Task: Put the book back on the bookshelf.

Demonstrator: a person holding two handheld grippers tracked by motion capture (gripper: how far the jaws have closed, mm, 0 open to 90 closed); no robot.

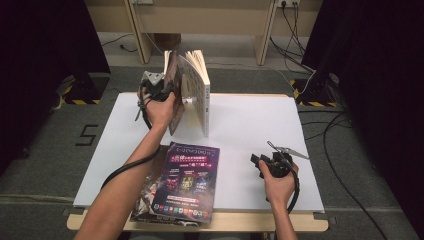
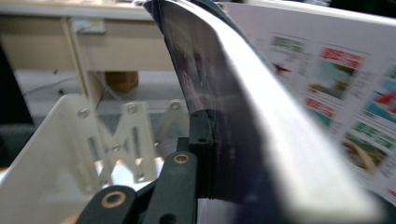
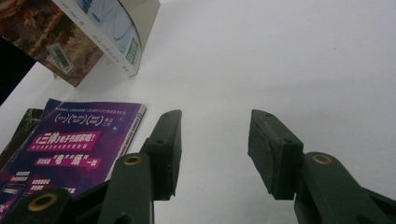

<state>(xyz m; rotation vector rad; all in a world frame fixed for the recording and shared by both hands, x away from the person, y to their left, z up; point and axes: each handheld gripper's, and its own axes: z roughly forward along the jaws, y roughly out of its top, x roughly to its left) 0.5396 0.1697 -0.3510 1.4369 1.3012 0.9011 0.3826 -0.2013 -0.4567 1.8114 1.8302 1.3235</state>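
The left gripper (image 1: 167, 95) is clamped on the dark cover of the upright open book (image 1: 192, 90), beyond the purple book (image 1: 187, 180); the right gripper (image 3: 212, 154) is held open right of that.

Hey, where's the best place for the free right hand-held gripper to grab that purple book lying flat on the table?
Probably the purple book by its right long edge, coming in low from the right hand-held gripper's side. It lies flat atop another book, so only edges offer a pinch, and that edge faces the open jaws across bare table.
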